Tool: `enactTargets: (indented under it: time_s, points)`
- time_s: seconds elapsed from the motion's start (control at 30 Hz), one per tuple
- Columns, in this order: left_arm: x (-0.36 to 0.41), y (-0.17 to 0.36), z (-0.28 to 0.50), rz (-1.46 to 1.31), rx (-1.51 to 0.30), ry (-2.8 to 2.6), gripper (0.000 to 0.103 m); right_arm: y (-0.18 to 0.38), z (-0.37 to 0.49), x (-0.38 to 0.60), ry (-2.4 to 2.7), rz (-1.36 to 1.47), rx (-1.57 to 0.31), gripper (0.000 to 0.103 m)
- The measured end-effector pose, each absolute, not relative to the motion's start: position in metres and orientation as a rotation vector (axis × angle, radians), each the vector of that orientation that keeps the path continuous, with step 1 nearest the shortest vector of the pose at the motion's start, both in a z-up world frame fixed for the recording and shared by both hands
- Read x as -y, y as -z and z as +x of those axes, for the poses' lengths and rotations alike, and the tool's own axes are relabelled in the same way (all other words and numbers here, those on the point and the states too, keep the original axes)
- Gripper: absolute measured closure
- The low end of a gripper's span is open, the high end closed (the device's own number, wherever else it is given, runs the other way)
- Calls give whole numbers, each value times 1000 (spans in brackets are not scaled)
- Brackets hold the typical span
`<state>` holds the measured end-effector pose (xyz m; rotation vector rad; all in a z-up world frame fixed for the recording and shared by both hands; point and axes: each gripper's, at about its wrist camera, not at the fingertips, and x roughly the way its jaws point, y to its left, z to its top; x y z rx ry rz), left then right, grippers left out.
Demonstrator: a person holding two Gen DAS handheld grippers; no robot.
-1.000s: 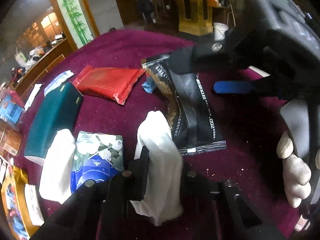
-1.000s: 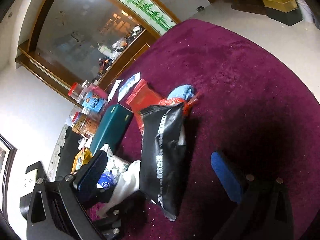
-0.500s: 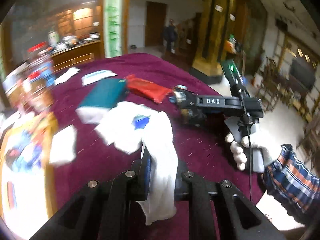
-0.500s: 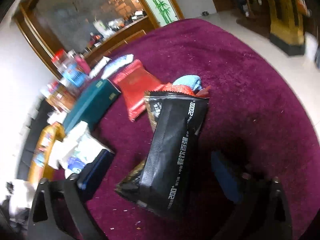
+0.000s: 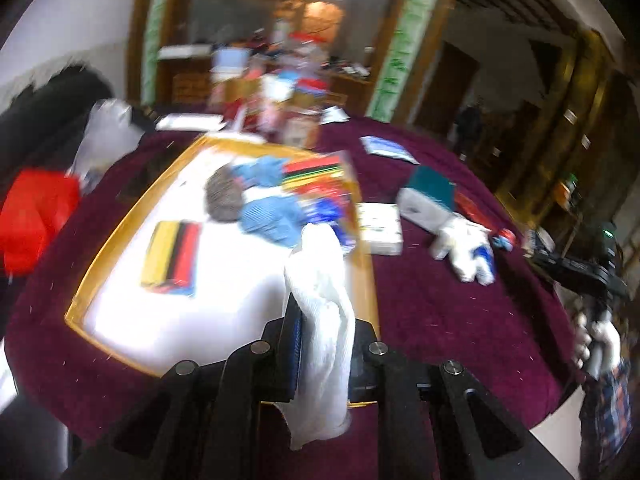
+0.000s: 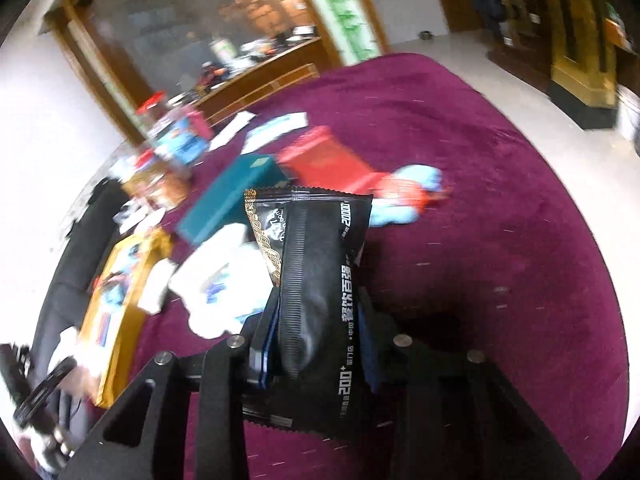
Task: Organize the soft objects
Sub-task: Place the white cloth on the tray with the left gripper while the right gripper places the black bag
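Note:
My left gripper (image 5: 324, 340) is shut on a white cloth (image 5: 320, 300) that hangs over the near right edge of a yellow-rimmed tray (image 5: 100, 256). In the tray lie blue cloths (image 5: 272, 216), a grey bundle and coloured packs. In the right wrist view the jaws of my right gripper (image 6: 316, 344) are closing on a black packet (image 6: 320, 272). Their pads press its sides and it stands up off the purple tablecloth (image 6: 500, 240). In the left wrist view the right gripper (image 5: 576, 268) shows at the far right, in a gloved hand.
On the cloth lie a teal box (image 6: 232, 196), a red packet (image 6: 324, 160), a light blue cloth (image 6: 408, 196) and a white tissue pack (image 6: 224, 280). A small white box (image 5: 380, 228) sits beside the tray. Jars and clutter crowd the far edge; a red bag (image 5: 36, 216) is at the left.
My left gripper swung left with the white cloth, from above the packets to over the tray. My right gripper closed on the black packet and raised it.

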<state>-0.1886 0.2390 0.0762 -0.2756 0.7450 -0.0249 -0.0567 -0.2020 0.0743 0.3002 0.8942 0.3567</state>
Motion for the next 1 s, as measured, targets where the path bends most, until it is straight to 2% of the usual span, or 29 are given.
enactTargets:
  time_s: [0.17, 0.23, 0.27, 0.3, 0.37, 0.43, 0.5, 0.67, 0.83, 1.0]
  points:
    - [-262, -52, -169, -334, -823, -8, 88, -98, -68, 129, -507, 239, -903, 70]
    - [-262, -49, -159, -316, -833, -39, 85, -104, -72, 98, -567, 209, -914, 70]
    - [-265, -48, -153, -308, -832, -56, 77, -107, -75, 80, -602, 190, -921, 70]
    - [-267, -47, -148, -302, -831, -71, 62, -109, -77, 63, -630, 172, -927, 70]
    - [-279, -43, -132, -308, -842, -121, 55, -111, -82, 24, -694, 132, -950, 70]
    - [-291, -42, -132, -353, -833, -145, 54, -112, -87, -10, -751, 83, -973, 70]
    - [-296, -46, -142, -397, -798, -117, 42, -109, -93, -47, -804, 1, -991, 70]
    - [-306, -60, -186, -464, -698, -91, 40, -88, -105, -133, -865, -232, -1051, 70]
    - [-324, -71, -233, -527, -593, -117, 34, -47, -96, -179, -857, -346, -1173, 70]
    - [-338, -71, -250, -558, -569, -129, 34, -41, -75, -192, -714, -397, -1117, 70]
